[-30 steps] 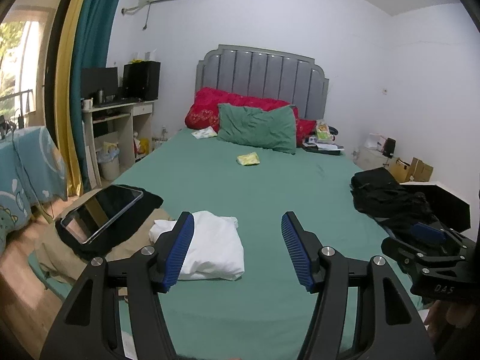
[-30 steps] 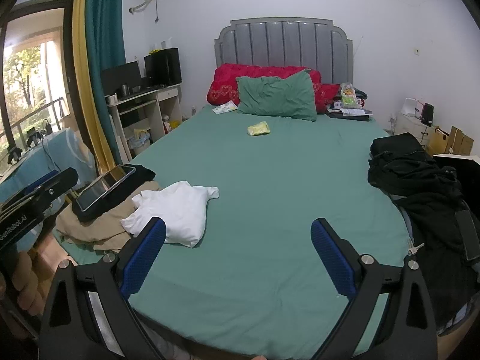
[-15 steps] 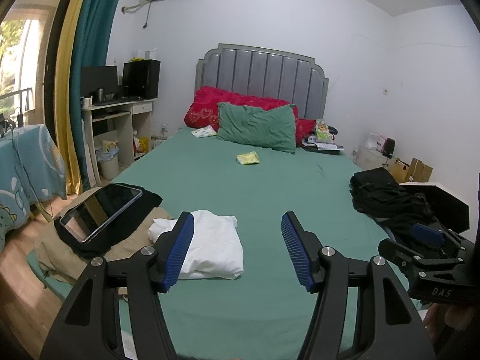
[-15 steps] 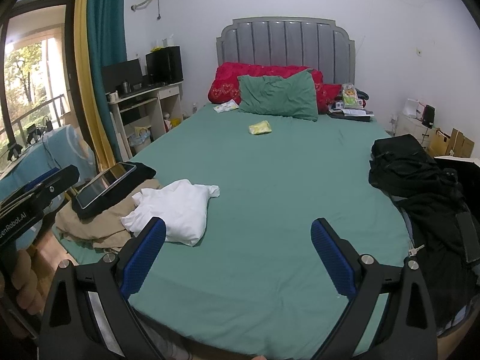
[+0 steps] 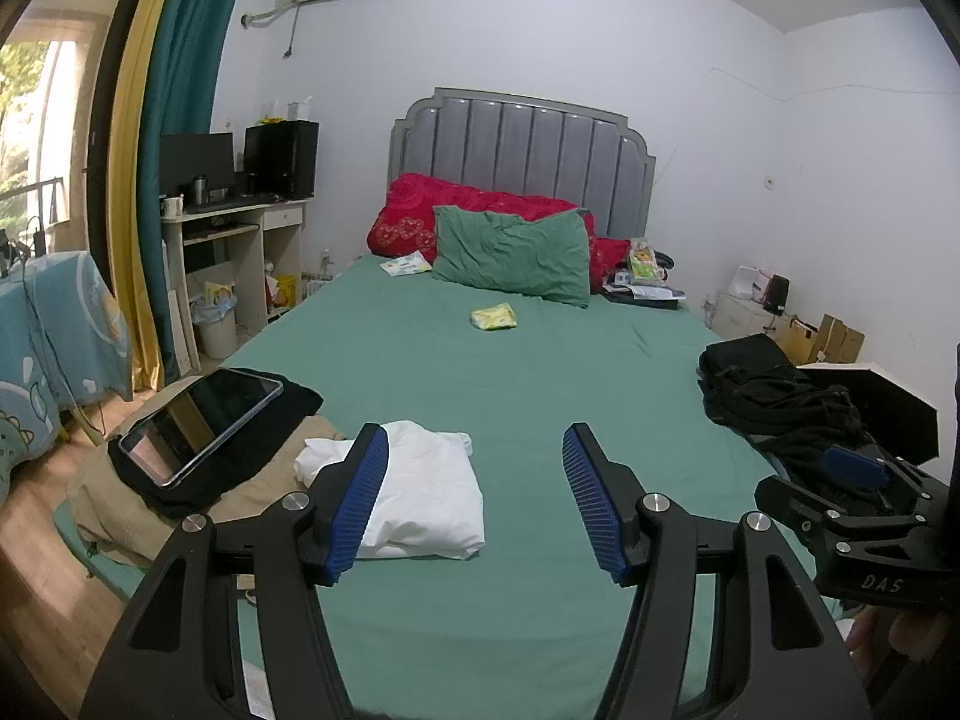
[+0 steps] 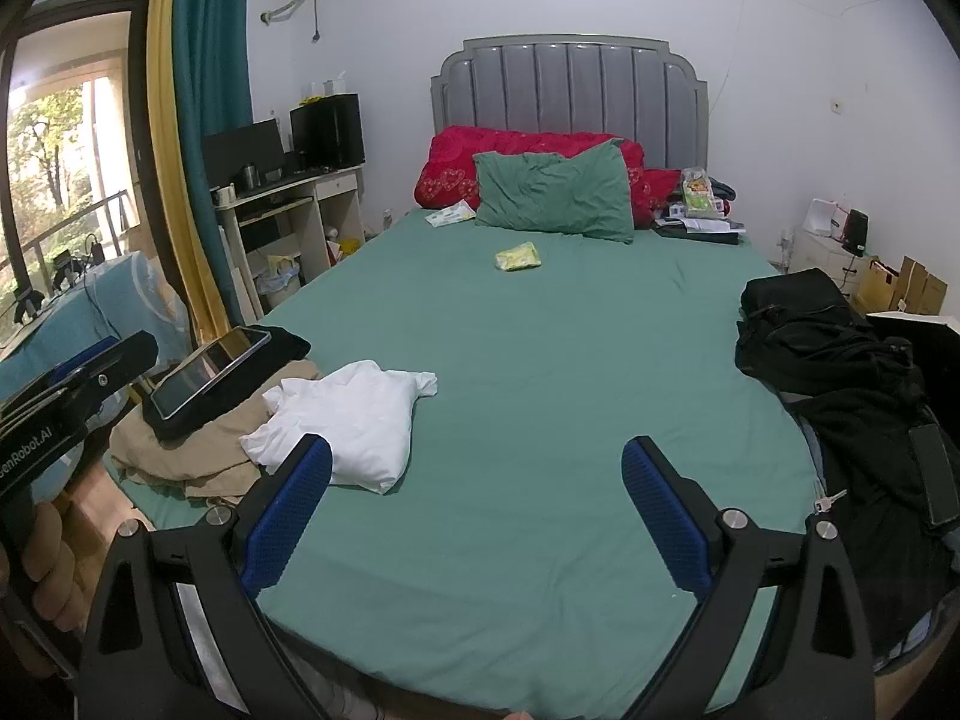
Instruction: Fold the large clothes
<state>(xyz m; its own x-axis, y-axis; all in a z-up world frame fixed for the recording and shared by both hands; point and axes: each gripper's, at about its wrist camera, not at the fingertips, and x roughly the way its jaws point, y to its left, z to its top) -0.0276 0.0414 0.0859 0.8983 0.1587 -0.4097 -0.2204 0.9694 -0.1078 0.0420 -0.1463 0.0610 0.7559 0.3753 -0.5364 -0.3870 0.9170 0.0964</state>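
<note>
Both claws hang wide and empty over the bed's (image 5: 480, 372) near edge: the left claw (image 5: 474, 450) and the right claw (image 6: 477, 462). A white garment (image 6: 354, 420) lies folded at lower left, and dark clothes (image 6: 840, 372) are heaped at right.

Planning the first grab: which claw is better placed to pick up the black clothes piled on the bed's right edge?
Probably the right claw. The black clothes lie on its side of the bed, close beside it, and it is open and empty. The left claw, also open, faces the white garment instead.
</note>
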